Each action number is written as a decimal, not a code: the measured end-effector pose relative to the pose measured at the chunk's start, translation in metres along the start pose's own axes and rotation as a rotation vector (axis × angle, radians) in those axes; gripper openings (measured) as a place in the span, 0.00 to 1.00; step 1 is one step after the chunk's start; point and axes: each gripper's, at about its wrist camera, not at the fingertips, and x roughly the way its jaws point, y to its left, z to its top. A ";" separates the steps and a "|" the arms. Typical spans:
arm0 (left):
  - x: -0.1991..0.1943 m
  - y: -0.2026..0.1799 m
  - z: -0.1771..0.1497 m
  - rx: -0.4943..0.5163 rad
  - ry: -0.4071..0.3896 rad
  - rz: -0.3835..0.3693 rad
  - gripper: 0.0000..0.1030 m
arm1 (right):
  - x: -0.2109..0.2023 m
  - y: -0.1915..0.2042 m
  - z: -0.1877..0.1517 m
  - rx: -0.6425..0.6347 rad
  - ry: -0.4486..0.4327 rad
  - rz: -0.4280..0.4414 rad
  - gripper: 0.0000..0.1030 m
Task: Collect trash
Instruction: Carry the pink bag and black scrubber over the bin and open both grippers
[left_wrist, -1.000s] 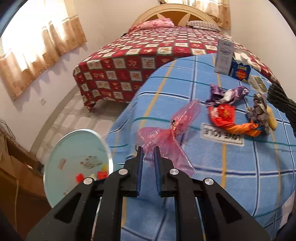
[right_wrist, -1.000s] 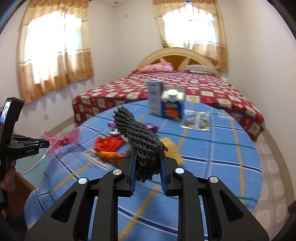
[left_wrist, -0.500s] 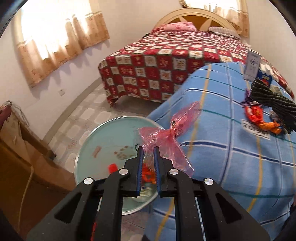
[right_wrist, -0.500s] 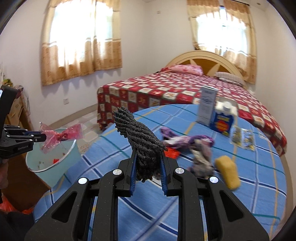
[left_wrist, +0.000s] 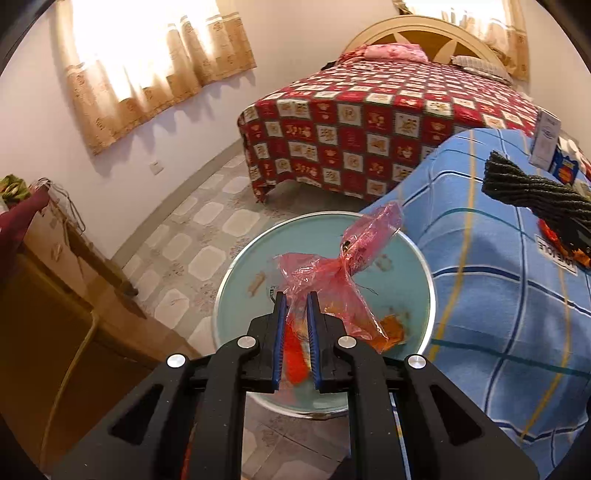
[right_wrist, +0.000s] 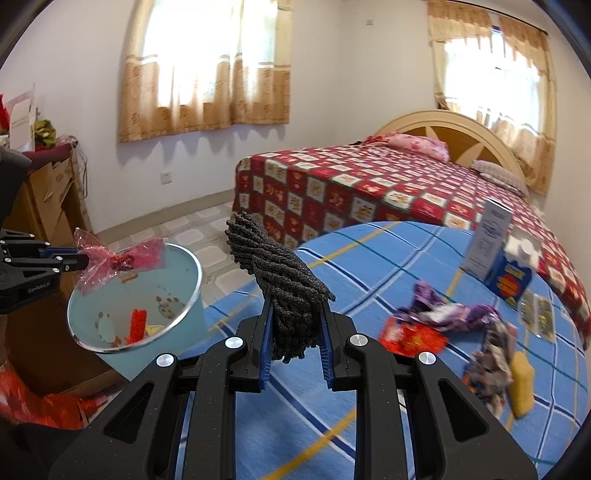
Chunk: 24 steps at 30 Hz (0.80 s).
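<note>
We hold the left claw (left_wrist: 294, 295) closed on a pink bag (left_wrist: 332, 269), which hangs over the open bin (left_wrist: 428, 295); some scraps lie inside the bin. Our right claw (right_wrist: 295, 310) grips a dark mesh roll (right_wrist: 280, 273) above the tabletop (right_wrist: 369, 406), near its edge. Farther on the tabletop we see a red wrapper (right_wrist: 410, 338), a purple wrapper (right_wrist: 443, 314) and a yellow sponge (right_wrist: 522, 384), then a blue carton (right_wrist: 511, 277) and a white box (right_wrist: 487, 236). Behind stands the bed (right_wrist: 369, 188).
</note>
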 end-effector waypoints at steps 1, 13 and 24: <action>0.000 0.006 -0.001 -0.007 0.001 0.006 0.11 | 0.002 0.003 0.001 -0.005 0.002 0.005 0.21; 0.003 0.040 -0.008 -0.053 0.008 0.047 0.11 | 0.029 0.045 0.017 -0.081 0.020 0.063 0.21; 0.008 0.059 -0.012 -0.085 0.025 0.076 0.11 | 0.047 0.071 0.024 -0.123 0.038 0.089 0.21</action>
